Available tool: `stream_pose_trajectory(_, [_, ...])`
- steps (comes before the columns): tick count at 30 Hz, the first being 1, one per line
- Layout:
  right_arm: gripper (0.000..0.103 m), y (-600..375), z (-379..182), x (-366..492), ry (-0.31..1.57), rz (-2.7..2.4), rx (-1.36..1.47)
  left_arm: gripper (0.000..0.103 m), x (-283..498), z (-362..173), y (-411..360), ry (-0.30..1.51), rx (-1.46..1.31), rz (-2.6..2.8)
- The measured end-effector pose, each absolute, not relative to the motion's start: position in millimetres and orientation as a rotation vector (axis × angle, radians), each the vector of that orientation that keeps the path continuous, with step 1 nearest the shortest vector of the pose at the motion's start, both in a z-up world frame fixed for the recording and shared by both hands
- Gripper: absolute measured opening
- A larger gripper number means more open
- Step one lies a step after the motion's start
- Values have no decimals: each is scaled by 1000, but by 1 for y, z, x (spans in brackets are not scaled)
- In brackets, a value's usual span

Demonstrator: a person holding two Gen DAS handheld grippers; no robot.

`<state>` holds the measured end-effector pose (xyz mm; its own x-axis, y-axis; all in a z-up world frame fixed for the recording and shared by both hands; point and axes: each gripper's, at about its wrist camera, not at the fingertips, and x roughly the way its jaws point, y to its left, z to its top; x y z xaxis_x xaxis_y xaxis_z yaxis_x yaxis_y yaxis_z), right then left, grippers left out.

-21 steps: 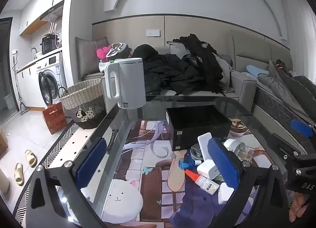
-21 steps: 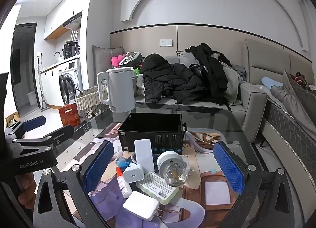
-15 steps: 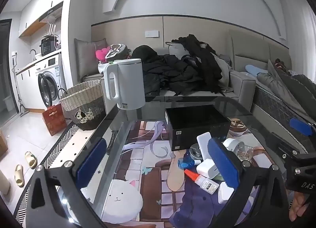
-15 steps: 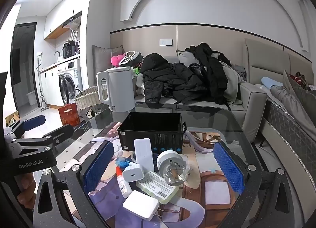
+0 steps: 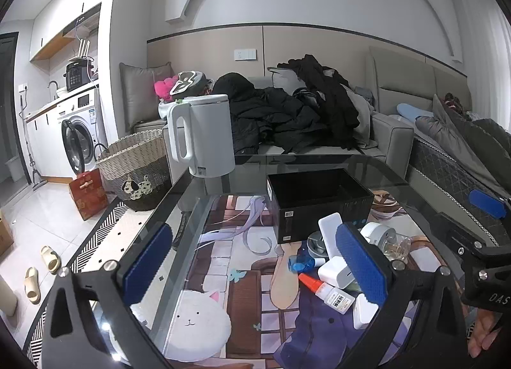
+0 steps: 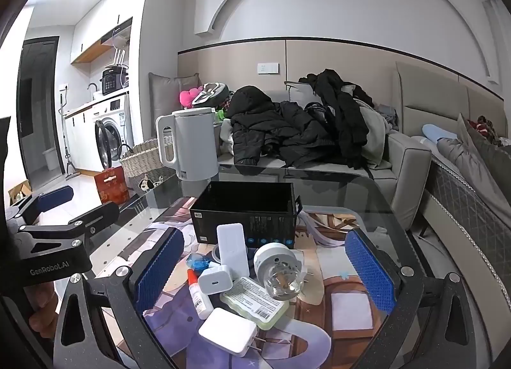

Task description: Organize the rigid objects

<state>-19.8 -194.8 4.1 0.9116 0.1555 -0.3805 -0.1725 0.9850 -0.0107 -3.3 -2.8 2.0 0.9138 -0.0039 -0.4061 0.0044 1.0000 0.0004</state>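
Note:
An open black box [image 6: 246,209] [image 5: 316,199] stands on the glass table. In front of it lies a pile: a white power bank [image 6: 232,249] leaning up, a night-light plug with a clear bulb [image 6: 281,273], a small white charger [image 6: 214,279], a glue bottle with a red tip [image 6: 198,294], a flat white adapter [image 6: 228,330], a green-edged labelled pack [image 6: 255,302] and a blue item [image 6: 196,262]. My right gripper [image 6: 262,273] is open around the pile, above it. My left gripper [image 5: 255,266] is open and empty, left of the pile [image 5: 332,276].
A white kettle [image 6: 188,145] stands at the table's far left edge. A sofa heaped with dark coats [image 6: 303,132] lies behind. A wicker basket [image 5: 134,164] and red box [image 5: 87,188] sit on the floor left. A printed mat [image 5: 230,273] lies under the glass.
Both grippers have barely moved; the views shift only slightly. Nothing was taken hold of or let go.

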Motion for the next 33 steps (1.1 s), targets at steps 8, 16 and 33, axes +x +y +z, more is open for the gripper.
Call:
stream_pose_trajectory(8, [103,-194,3,-20,392,168,-45,103,-5,4,-2,419,3,-6])
stream_pose_trajectory(16, [103,-199,2,-20,392,161,-45,103,-6,5,-1,418,5,-10])
stream_pose_trajectory(33, [103,-200,6,-22,387,165,-44,103,0,1,-6,430,8,-8])
